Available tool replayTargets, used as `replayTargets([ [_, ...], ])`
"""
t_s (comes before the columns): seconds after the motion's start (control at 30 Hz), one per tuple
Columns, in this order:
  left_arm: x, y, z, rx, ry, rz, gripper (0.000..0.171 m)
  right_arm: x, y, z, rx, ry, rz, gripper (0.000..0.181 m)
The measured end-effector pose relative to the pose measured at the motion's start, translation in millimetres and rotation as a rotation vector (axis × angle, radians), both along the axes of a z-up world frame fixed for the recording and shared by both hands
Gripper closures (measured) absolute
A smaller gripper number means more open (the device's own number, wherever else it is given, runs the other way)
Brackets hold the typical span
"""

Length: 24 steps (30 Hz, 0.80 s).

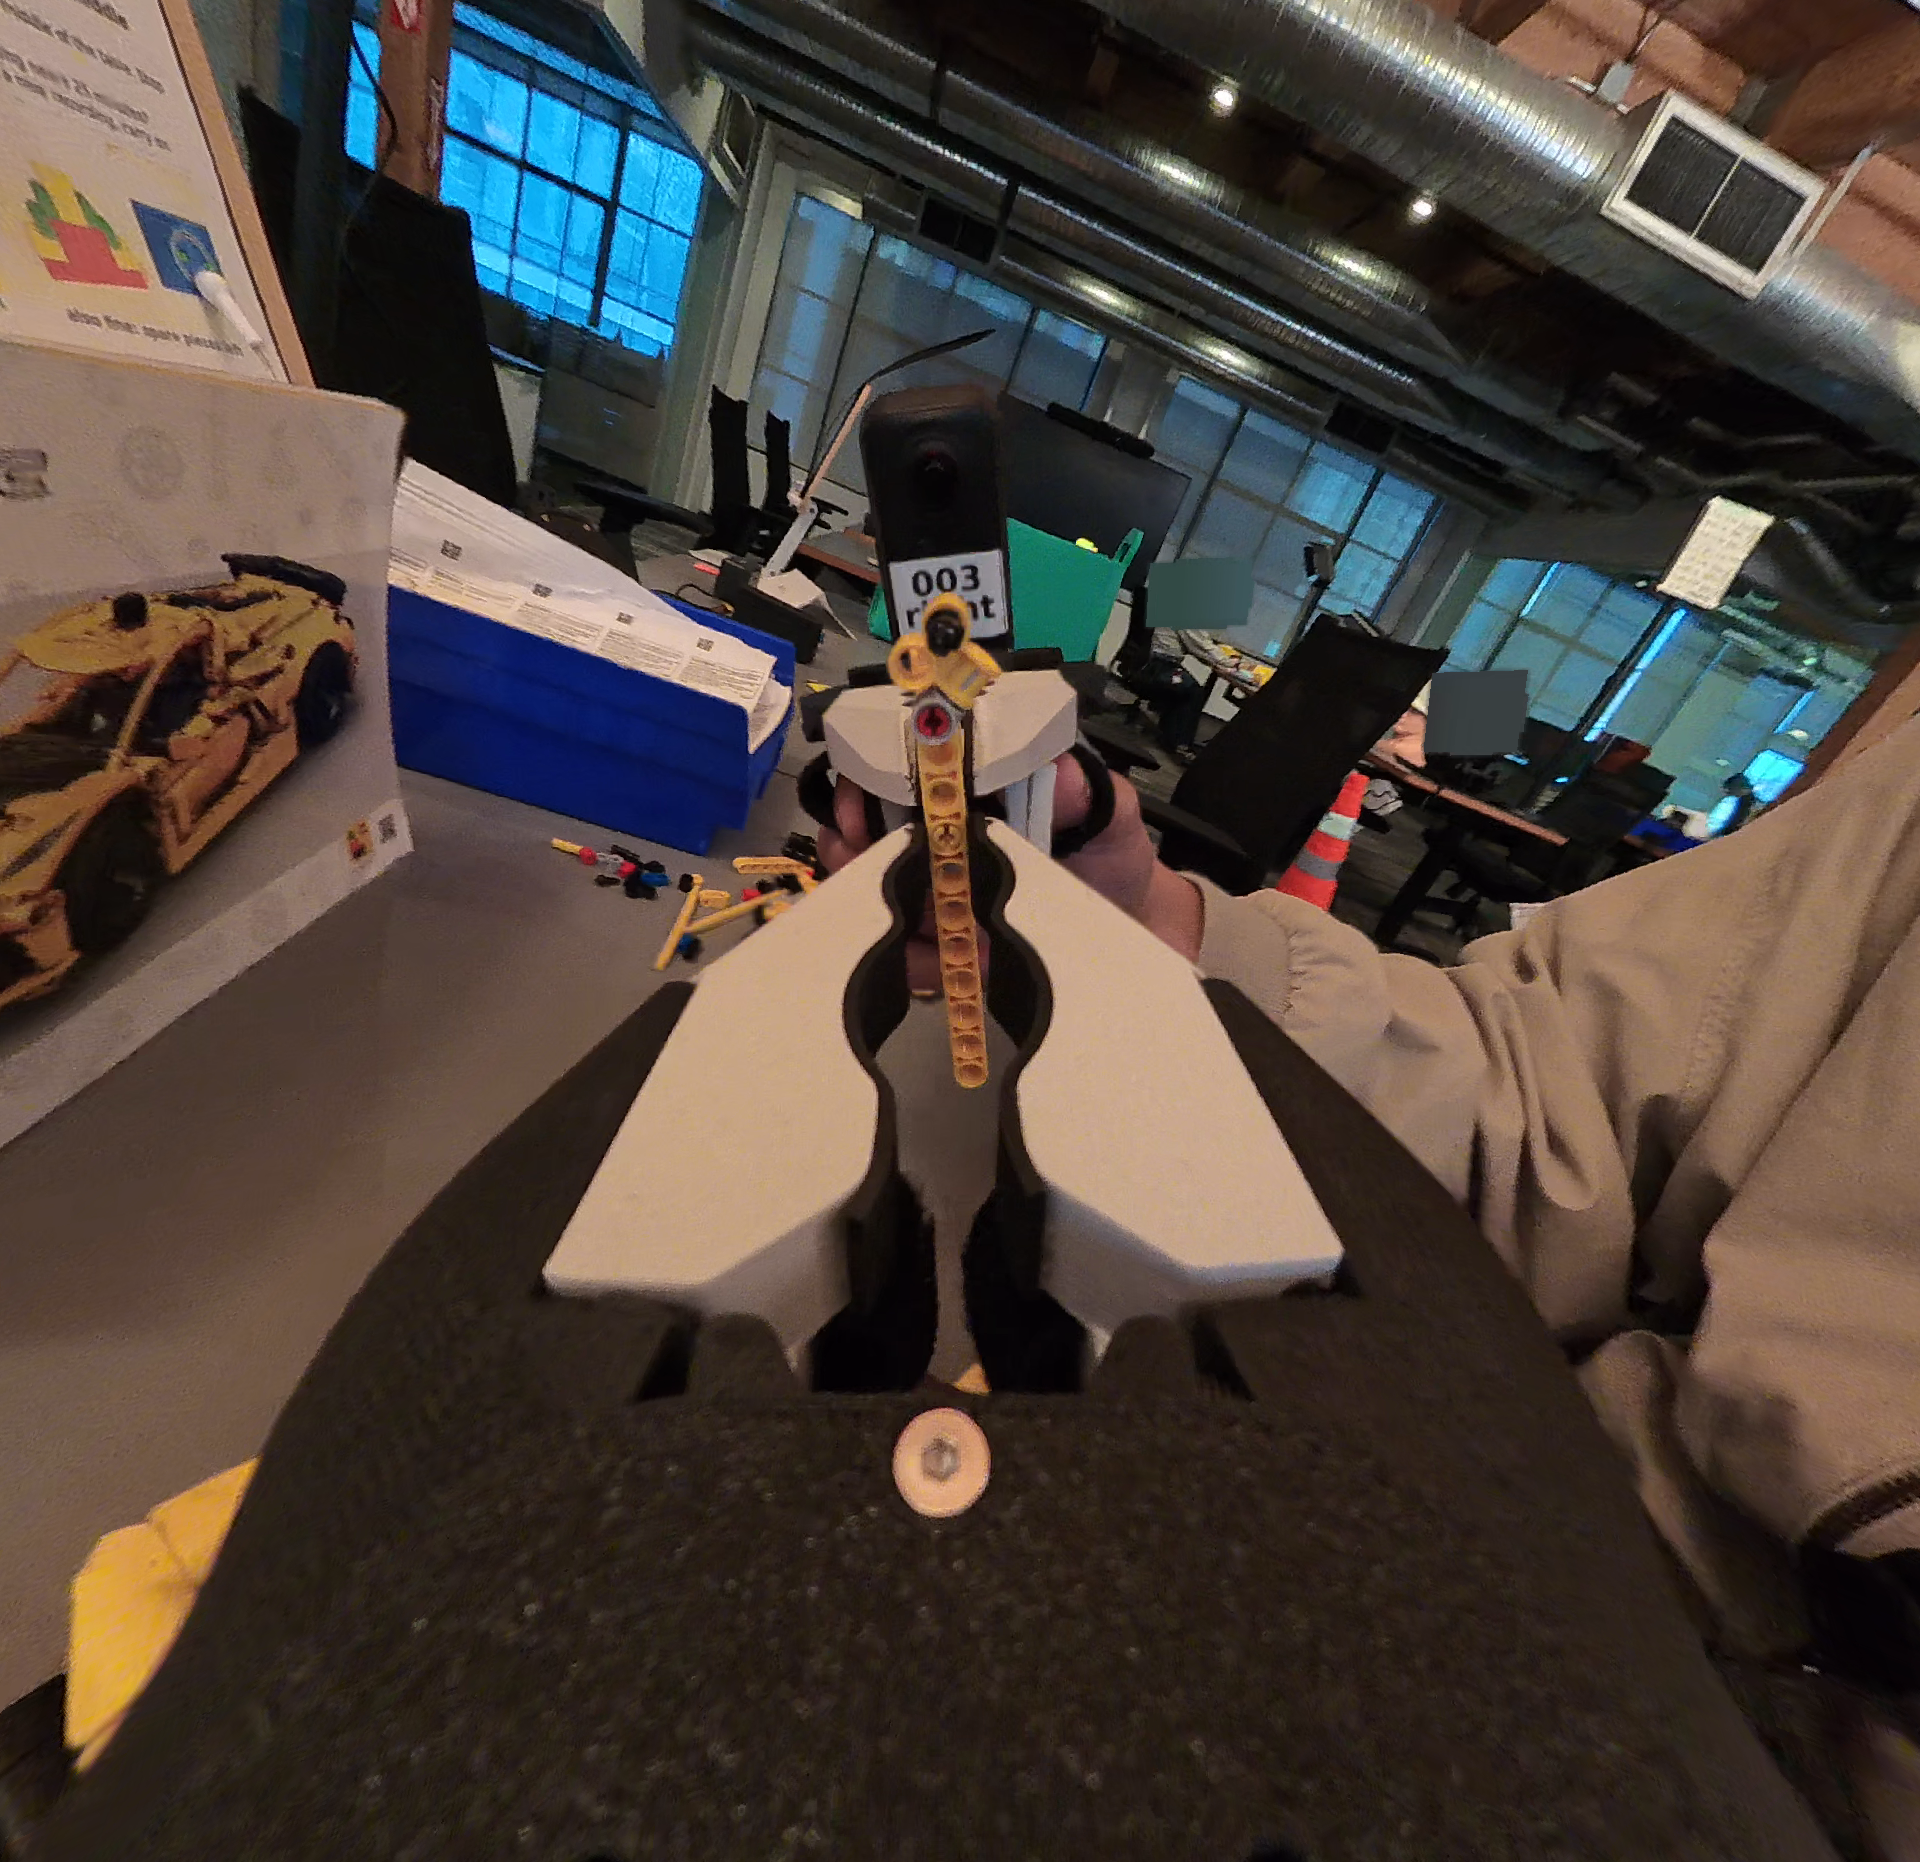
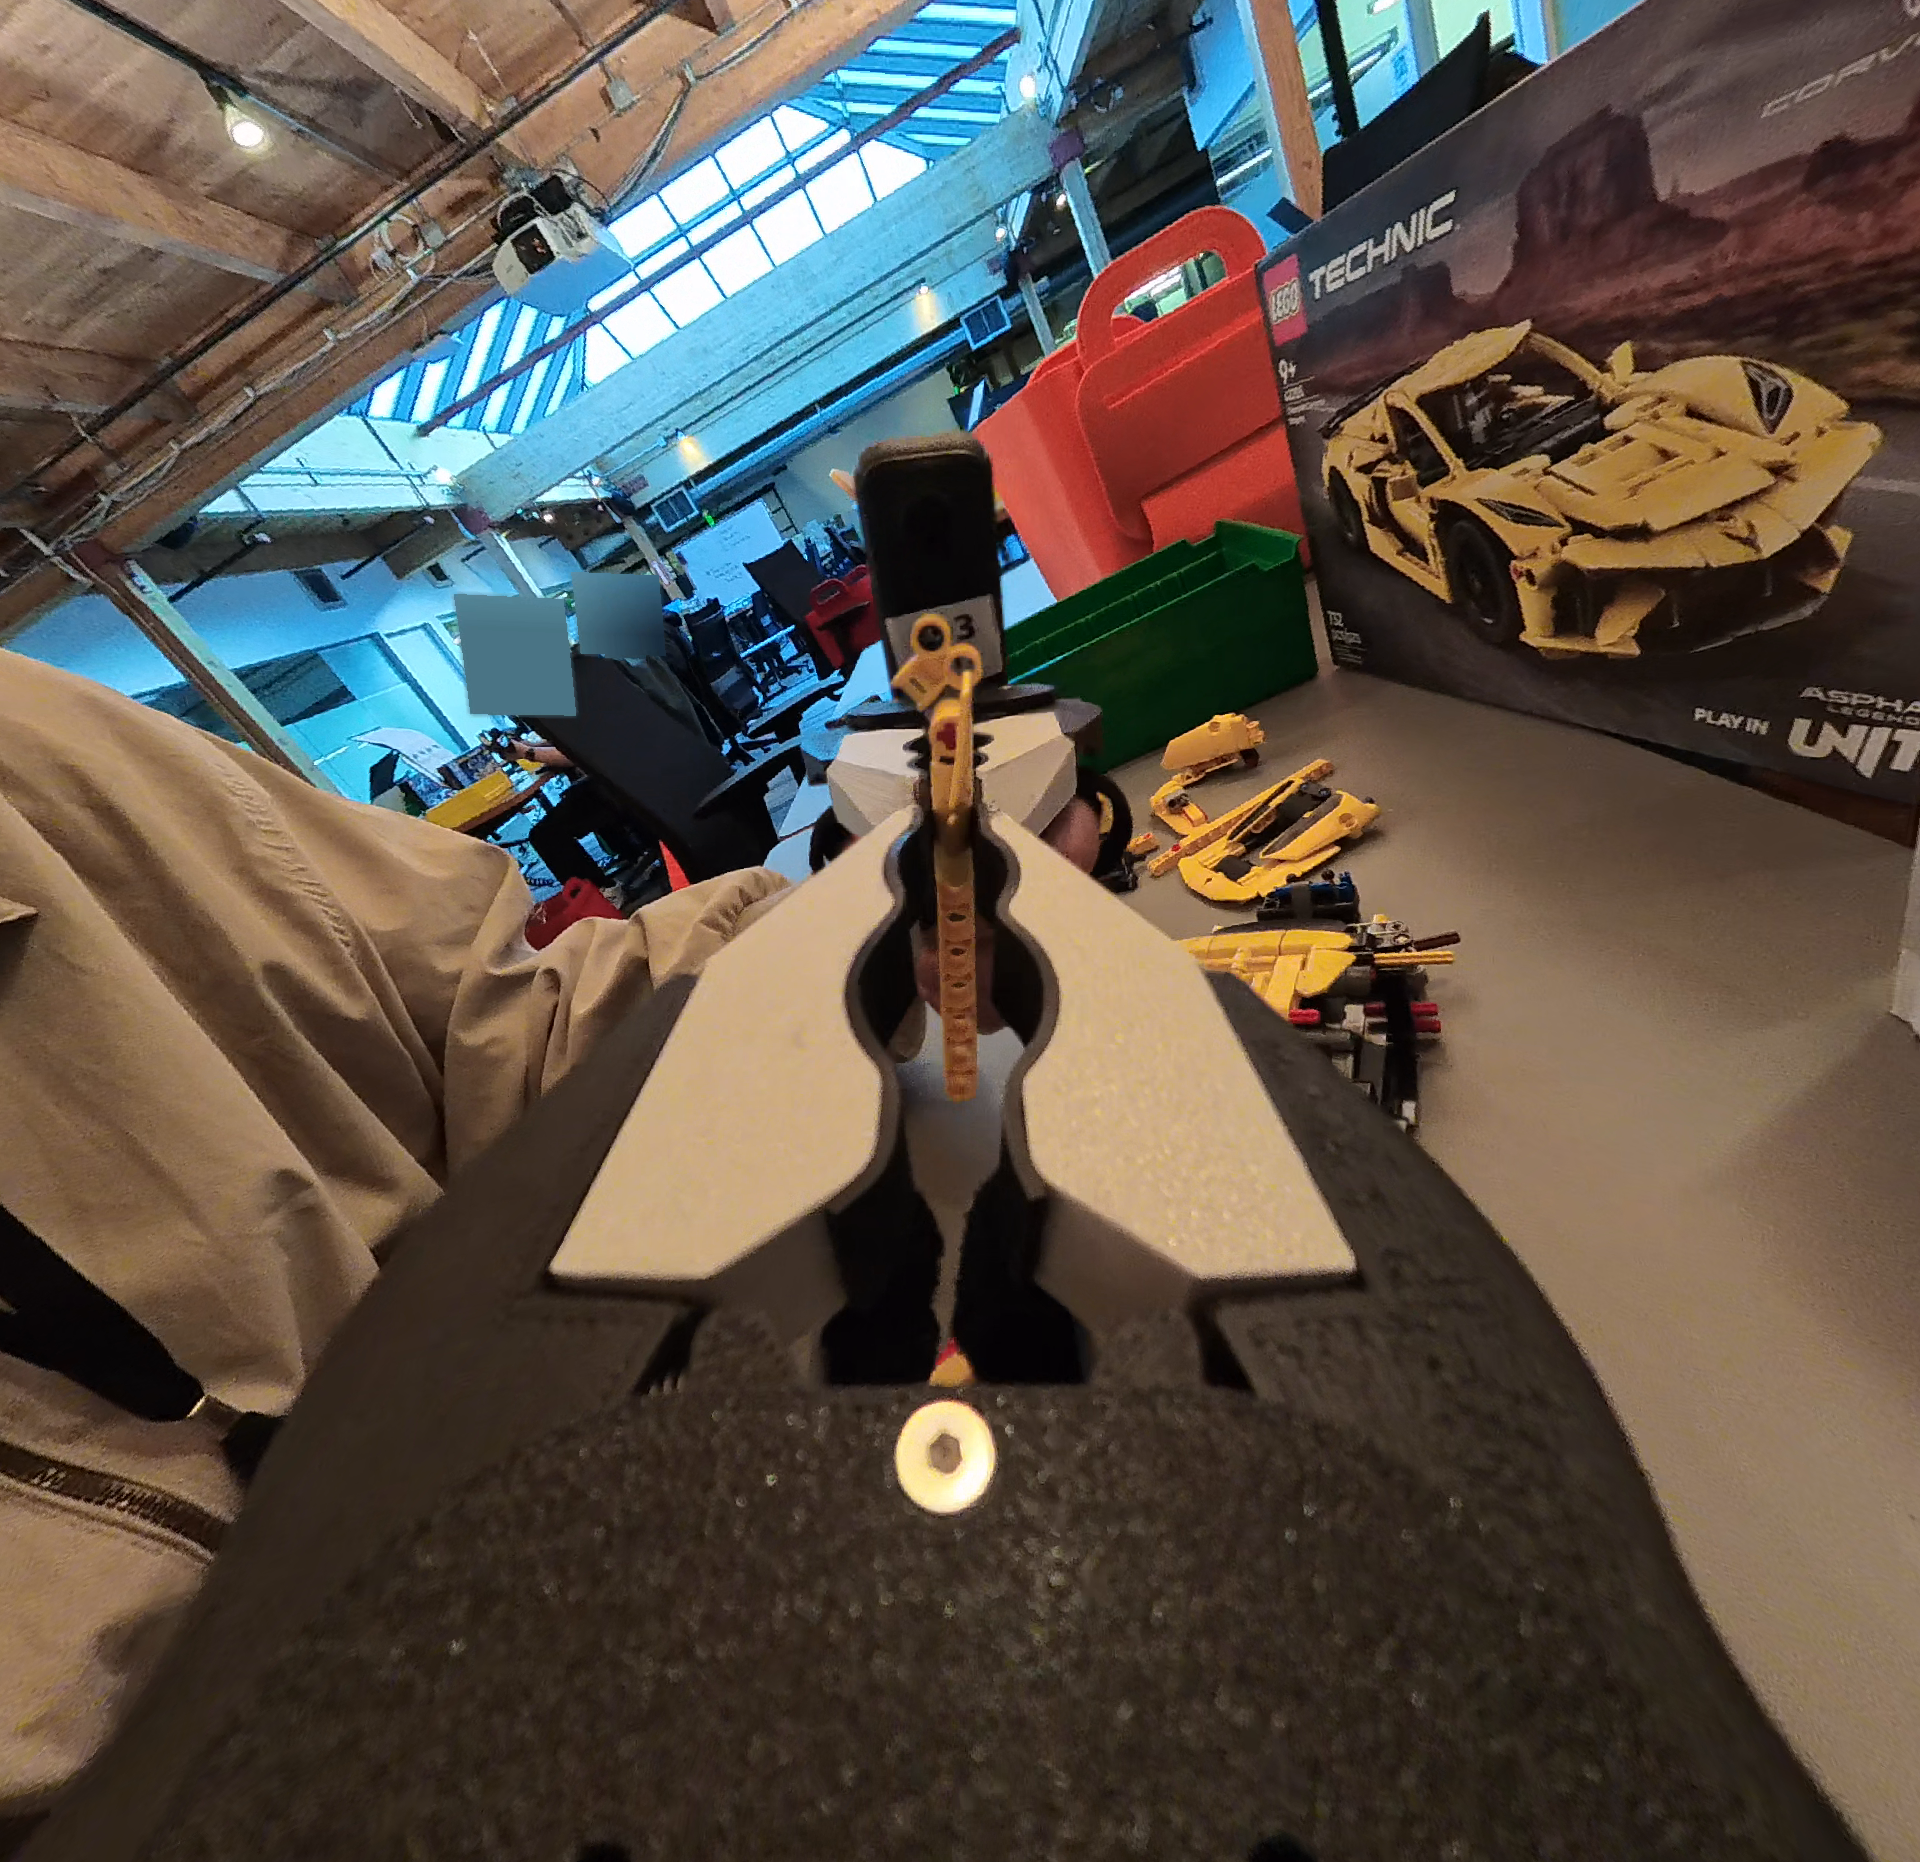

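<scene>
A long yellow holed beam (image 1: 954, 939) stands roughly upright between my two grippers, which face each other tip to tip above the grey table (image 1: 312, 1137). Its top carries a red pin and a small cluster of yellow connectors with a black pin (image 1: 940, 649). My left gripper (image 1: 951, 841) is shut on the beam at its fingertips. My right gripper (image 1: 945, 763) pinches the same beam from the far side. In the right wrist view the beam (image 2: 958, 981) sits in my right gripper (image 2: 951, 825), with the left gripper (image 2: 951, 763) beyond it.
A blue bin (image 1: 582, 711) with paper sheets, a set box picturing a yellow car (image 1: 177, 732) and loose small pieces (image 1: 644, 872) lie left. The same kind of box (image 2: 1610, 462), a green bin (image 2: 1164, 638), a red container (image 2: 1153, 430) and yellow car sub-assemblies (image 2: 1268, 825) lie right. A beige sleeve (image 1: 1558, 1085) is close. The tips of both grippers are at nearly the same place.
</scene>
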<state>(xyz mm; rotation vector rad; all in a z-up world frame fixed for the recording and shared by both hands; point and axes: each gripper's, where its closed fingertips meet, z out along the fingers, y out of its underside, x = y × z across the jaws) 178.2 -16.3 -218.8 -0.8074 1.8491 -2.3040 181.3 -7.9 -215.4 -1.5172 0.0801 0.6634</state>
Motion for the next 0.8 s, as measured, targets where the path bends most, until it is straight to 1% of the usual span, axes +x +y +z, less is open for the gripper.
replayTargets([
  [0.17, 1.8, 1.4, 7.8, 0.001, -0.054, 0.03, 0.166, 2.1, -1.4, 6.1, 0.006, -0.045, -0.005, 0.176],
  [0.3, 3.2, 2.6, 8.7, -0.012, -0.049, 0.039, 0.167, 3.4, -0.8, 6.2, 0.016, -0.036, 0.016, 0.176],
  [0.4, 1.6, 2.7, 3.9, 0.016, -0.022, 0.024, 0.166, 1.7, 0.5, 2.3, 0.027, -0.028, 0.029, 0.176],
  [0.43, 0.2, 3.4, 4.3, 0.007, -0.012, 0.013, 0.166, 1.7, 1.7, 2.1, 0.046, -0.025, 0.016, 0.175],
  [0.5, -3.8, 3.2, 8.1, -0.027, -0.004, -0.015, 0.166, 3.9, 3.6, 4.2, 0.084, 0.009, -0.01, 0.158],
  [0.53, -6.2, 1.0, 8.5, -0.03, 0.001, -0.034, 0.166, 2.2, 3.1, 5.6, 0.097, 0.024, 0.007, 0.159],
  [0.6, -6.0, -2.8, 3.5, 0.002, 0.013, -0.037, 0.166, 1.4, 3.8, 7.3, 0.106, 0.039, 0.018, 0.16],
  [0.67, -1.5, -3.5, -3.0, 0.041, 0.02, -0.005, 0.166, 0.5, 1.0, 12.6, 0.143, 0.042, 0.025, 0.169],
  [0.7, 0.1, -3.0, -4.3, 0.051, 0.021, 0.007, 0.166, 2.4, 0.3, 12.3, 0.142, 0.045, 0.017, 0.169],
  [0.73, 3.5, -1.4, -7.0, 0.079, 0.02, 0.037, 0.166, 5.2, 0.0, 10.1, 0.131, 0.043, 0.005, 0.165],
  [0.8, 14.3, 4.9, -18.8, 0.225, -0.02, 0.157, 0.166, 17.0, -1.8, 7.7, 0.122, 0.045, -0.057, 0.152],
])
